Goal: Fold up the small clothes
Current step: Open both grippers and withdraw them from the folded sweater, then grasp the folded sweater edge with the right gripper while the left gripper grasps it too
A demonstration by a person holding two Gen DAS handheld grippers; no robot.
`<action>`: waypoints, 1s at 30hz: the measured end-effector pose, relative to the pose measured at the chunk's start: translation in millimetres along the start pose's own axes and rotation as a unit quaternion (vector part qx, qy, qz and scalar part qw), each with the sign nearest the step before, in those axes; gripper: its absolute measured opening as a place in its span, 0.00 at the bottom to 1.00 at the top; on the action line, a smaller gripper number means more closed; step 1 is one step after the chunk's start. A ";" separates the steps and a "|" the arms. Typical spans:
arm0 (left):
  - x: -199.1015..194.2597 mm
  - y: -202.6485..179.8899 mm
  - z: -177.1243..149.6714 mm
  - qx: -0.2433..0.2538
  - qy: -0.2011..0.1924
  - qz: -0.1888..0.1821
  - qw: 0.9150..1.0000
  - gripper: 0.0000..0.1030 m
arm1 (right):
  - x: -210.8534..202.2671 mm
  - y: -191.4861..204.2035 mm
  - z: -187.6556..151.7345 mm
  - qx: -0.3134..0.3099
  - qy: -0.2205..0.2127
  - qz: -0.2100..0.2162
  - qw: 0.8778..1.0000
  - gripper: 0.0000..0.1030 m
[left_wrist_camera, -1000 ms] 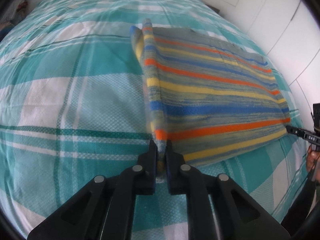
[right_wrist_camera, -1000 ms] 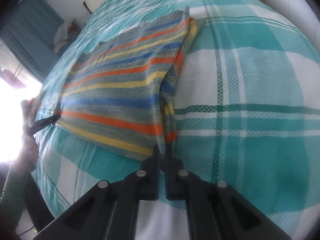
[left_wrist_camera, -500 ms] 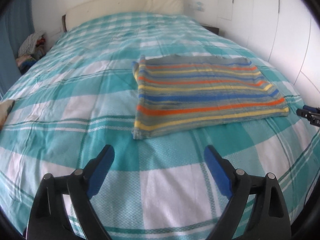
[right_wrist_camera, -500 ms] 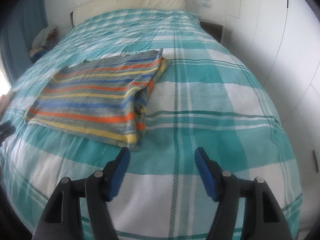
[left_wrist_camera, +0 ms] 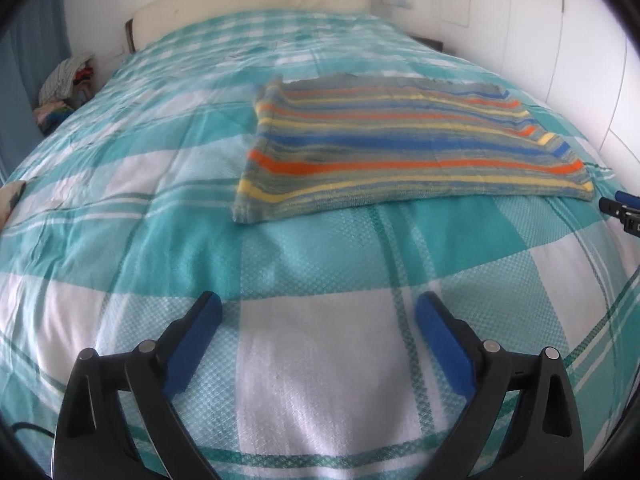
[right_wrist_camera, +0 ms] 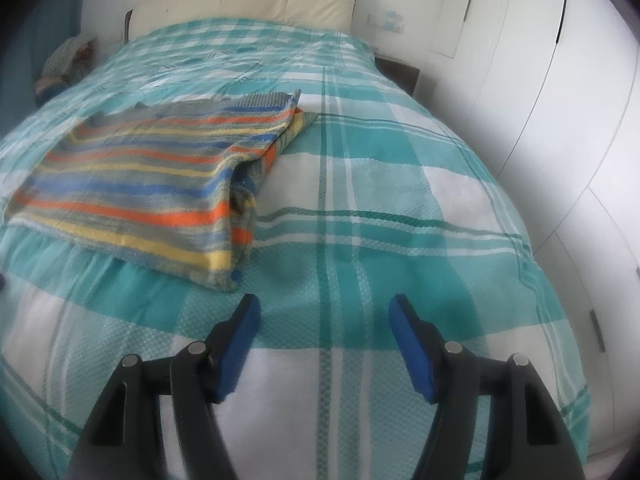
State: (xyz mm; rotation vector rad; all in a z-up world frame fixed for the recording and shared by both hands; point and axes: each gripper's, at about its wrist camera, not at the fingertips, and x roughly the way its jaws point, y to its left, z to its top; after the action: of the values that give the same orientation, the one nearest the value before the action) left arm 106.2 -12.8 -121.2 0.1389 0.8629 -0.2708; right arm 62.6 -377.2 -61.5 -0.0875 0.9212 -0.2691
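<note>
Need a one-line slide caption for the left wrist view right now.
Open left tongs hover above the teal-and-white plaid bedspread, short of the folded multicoloured striped knit garment.

Open bedspread (left_wrist_camera: 320, 264) lies bare between the left tool (left_wrist_camera: 318, 312), jaws spread wide, and the striped garment (left_wrist_camera: 400, 148) at 12 o'clock, a flat, low obstacle that a tool could pass over. At 3 o'clock in the left view, the tip of the right tool (left_wrist_camera: 622, 210) sits just beside the garment's corner. In the right view, the right tool (right_wrist_camera: 324, 316), also spread, has the garment (right_wrist_camera: 152, 188) near at 10 o'clock; from 12 to 3 o'clock the bed runs bare to its edge, where white wardrobe doors (right_wrist_camera: 560, 100) close the side. A headboard (right_wrist_camera: 240, 0) closes the far end, and a clothes pile (left_wrist_camera: 66, 88) stands beside the bed at 10 o'clock.
</note>
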 end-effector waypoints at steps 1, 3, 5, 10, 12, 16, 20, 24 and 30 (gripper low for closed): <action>0.1 0.5 0.4 0.000 0.000 0.001 1.000 0.96 | 0.7 -0.1 -0.2 0.002 0.001 0.001 1.000 0.64; 0.3 0.4 -0.5 -0.001 0.000 0.000 1.000 0.96 | 2.2 0.2 -0.3 0.003 0.001 0.000 1.000 0.64; 0.8 1.0 -0.6 -0.003 0.002 -0.002 1.000 0.97 | 3.6 1.3 -0.2 0.001 0.002 -0.002 1.000 0.64; -3.6 -3.3 -2.5 0.001 -0.001 0.005 1.000 0.97 | 5.3 -5.3 1.4 0.018 0.005 0.026 0.999 0.64; -11.6 -11.6 -2.4 0.016 -0.011 0.011 1.000 0.96 | 3.9 -15.4 6.2 0.038 0.000 0.059 0.998 0.64; -30.5 -54.9 10.0 0.085 -0.044 -0.051 0.994 0.96 | 15.7 -47.2 23.3 0.104 0.012 0.162 0.981 0.64; -21.8 -125.3 35.0 0.153 -0.047 -0.119 0.980 0.96 | 40.9 -72.7 43.3 0.158 0.033 0.274 0.948 0.64; 6.5 -208.3 56.4 0.223 -0.046 -0.158 0.961 0.96 | 75.3 -80.4 70.1 0.177 0.074 0.334 0.923 0.64; 41.5 -293.1 75.7 0.291 -0.041 -0.153 0.943 0.75 | 129.9 -74.2 119.2 0.182 0.120 0.383 0.898 0.64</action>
State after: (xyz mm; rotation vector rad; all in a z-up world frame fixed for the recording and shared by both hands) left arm 102.0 -318.0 -107.5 0.5432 0.6983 -0.8178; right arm 217.8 -488.0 -76.1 0.6621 1.0644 0.2945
